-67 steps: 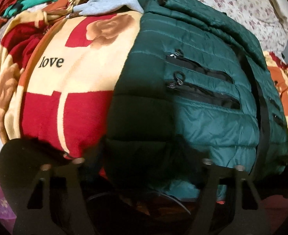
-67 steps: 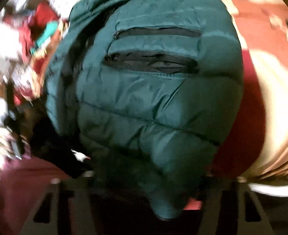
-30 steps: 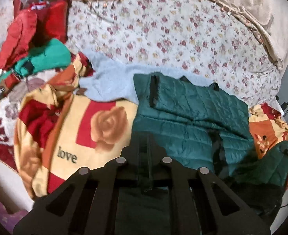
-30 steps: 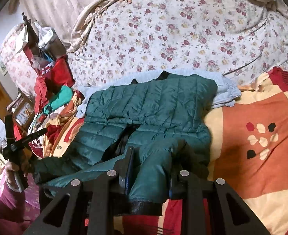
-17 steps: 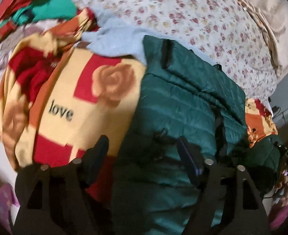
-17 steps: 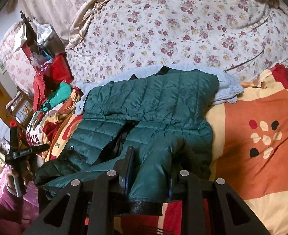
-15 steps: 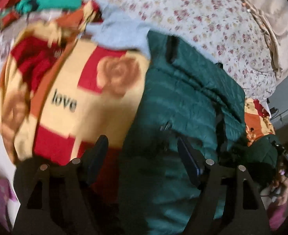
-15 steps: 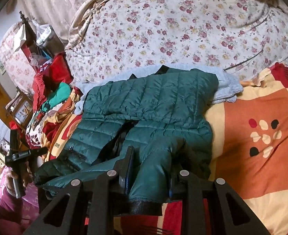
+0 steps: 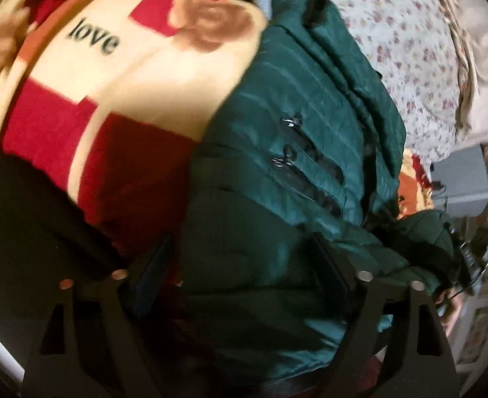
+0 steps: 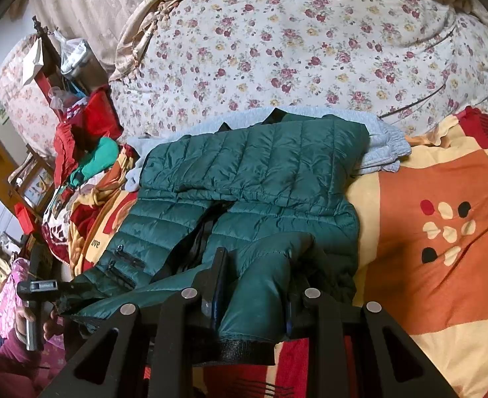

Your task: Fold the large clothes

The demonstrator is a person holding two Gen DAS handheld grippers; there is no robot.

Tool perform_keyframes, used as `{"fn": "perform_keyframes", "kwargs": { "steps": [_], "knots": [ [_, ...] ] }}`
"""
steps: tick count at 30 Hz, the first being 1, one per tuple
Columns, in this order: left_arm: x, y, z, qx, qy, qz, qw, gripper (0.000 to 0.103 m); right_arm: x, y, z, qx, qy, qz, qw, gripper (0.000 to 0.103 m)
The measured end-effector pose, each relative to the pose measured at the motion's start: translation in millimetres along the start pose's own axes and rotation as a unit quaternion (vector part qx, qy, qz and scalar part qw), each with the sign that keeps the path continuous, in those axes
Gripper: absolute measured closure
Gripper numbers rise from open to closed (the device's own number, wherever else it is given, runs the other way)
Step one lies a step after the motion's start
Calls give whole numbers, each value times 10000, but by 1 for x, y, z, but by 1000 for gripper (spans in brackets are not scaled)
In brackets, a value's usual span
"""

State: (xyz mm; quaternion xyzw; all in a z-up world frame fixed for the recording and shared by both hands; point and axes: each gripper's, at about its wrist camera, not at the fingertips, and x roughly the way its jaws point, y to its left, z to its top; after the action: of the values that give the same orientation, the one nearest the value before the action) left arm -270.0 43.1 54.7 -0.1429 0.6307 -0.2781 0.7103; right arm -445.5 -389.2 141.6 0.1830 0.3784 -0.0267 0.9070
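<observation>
A dark green quilted jacket [image 10: 260, 179] lies spread on the bed, upper part folded across, two zip pockets toward its near left. My right gripper [image 10: 255, 278] is shut on the jacket's near hem, with puffy fabric bulging between its fingers. My left gripper [image 9: 244, 258] is open, its fingers standing wide on either side of the jacket's [image 9: 310, 139] near left hem, close above the fabric. It also shows from outside in the right wrist view [image 10: 41, 288], held in a hand at the jacket's left corner.
A red, cream and orange blanket [image 10: 443, 232] with "love" printed on it [image 9: 94, 39] covers the near bed. A pale blue garment [image 10: 383, 152] lies under the jacket. A floral sheet [image 10: 310, 49] is behind. Red and green clothes [image 10: 91, 152] are piled at the left.
My left gripper opened after the one-second-old frame and has dropped low and close to the jacket's left hem. My right gripper stays shut on the hem and has hardly moved.
</observation>
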Motion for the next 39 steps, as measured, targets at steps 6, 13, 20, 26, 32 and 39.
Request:
{"fn": "perform_keyframes", "kwargs": {
  "steps": [6, 13, 20, 26, 32, 39],
  "knots": [
    [-27, -50, 2, 1016, -805, 668, 9893, 84, 0, -1, 1, 12, -30, -15, 10000, 78],
    [-53, -88, 27, 1353, -1721, 966, 9709, 84, -6, -10, 12, 54, -239, -172, 9996, 78],
    [-58, -109, 64, 1242, -2159, 912, 9642, 84, -5, -24, 29, 116, -373, -341, 9987, 78],
    [-53, -131, 93, 1232, -2351, 1019, 9587, 84, 9, -30, 47, 33, -414, -599, 9973, 78],
    [-50, -148, 118, 1169, -2487, 1051, 9558, 84, 22, -39, 69, 30, -451, -733, 9963, 78],
    [-43, -165, 148, 1166, -2608, 1211, 9507, 84, 32, -52, 97, 47, -597, -880, 9943, 78]
  ]
}}
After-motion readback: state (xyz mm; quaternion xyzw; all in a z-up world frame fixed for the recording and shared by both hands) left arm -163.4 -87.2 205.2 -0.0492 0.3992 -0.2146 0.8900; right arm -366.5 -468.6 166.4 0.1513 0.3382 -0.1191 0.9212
